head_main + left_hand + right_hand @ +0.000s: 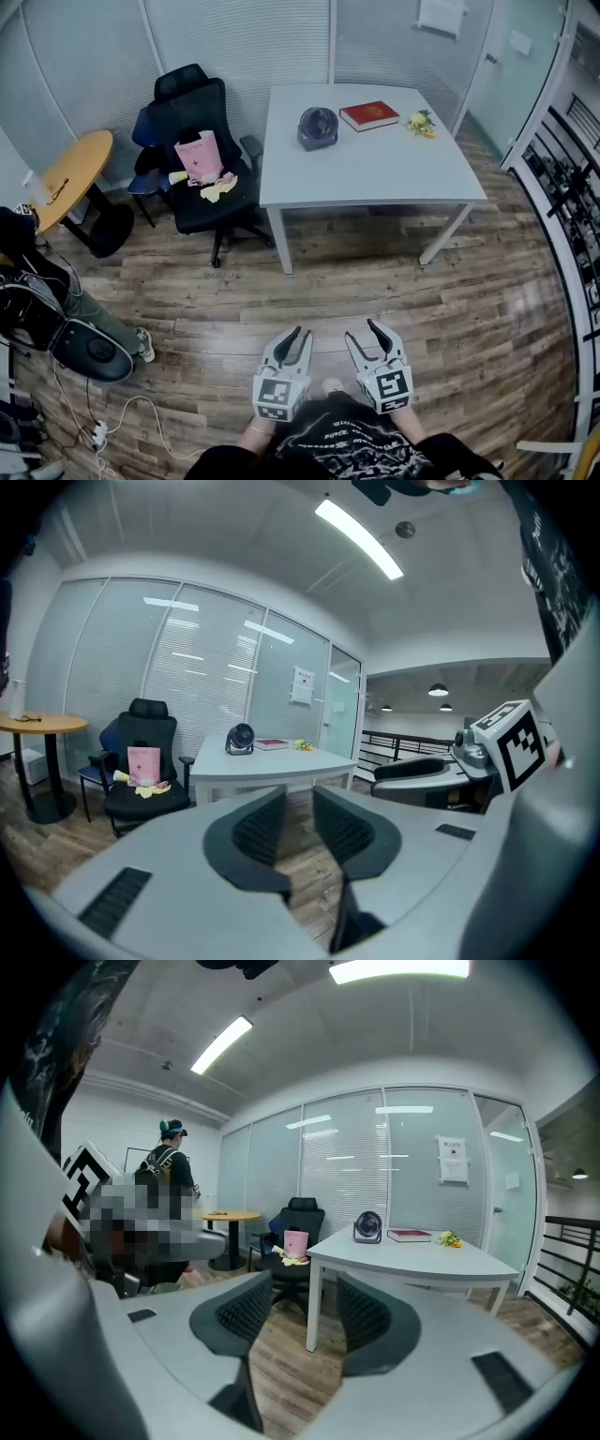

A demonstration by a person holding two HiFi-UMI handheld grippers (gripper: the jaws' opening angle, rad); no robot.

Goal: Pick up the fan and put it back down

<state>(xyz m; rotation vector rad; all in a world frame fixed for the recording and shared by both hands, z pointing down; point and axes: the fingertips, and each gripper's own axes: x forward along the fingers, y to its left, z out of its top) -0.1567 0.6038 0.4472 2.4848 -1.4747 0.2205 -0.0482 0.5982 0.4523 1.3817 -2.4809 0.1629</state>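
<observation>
Well, from the head view first: the person stands on a wooden floor (394, 291) and holds both grippers low in front of the body, well apart from the white table (375, 173). The fan (318, 127) stands upright on that table, near its far edge, with a red book (369, 115) just beside it and some small yellow flowers (421, 123) further along. The left gripper (293, 336) has its jaws almost together and grasps nothing. The right gripper (362, 333) has its jaws spread apart, also with nothing between them. Left of the table is a black chair (202, 187) with a pink bag (198, 156) on the seat, and further left a round wooden table (70, 173).

Next, the left gripper view: the two dark pads (258, 832) stand close together, with only a thin strip of floor showing between them and no object. The fan (240, 739) is far ahead on the table top (281, 763), untouched.

Then the right gripper view: the jaws are clearly released, with a wide gap and only floor and a table leg (314, 1307) seen through it. The fan (367, 1227) is on the table, far off, with the book (410, 1236) to its right. At the left a person (169, 1171) with a backpack stands near the round table.
</observation>
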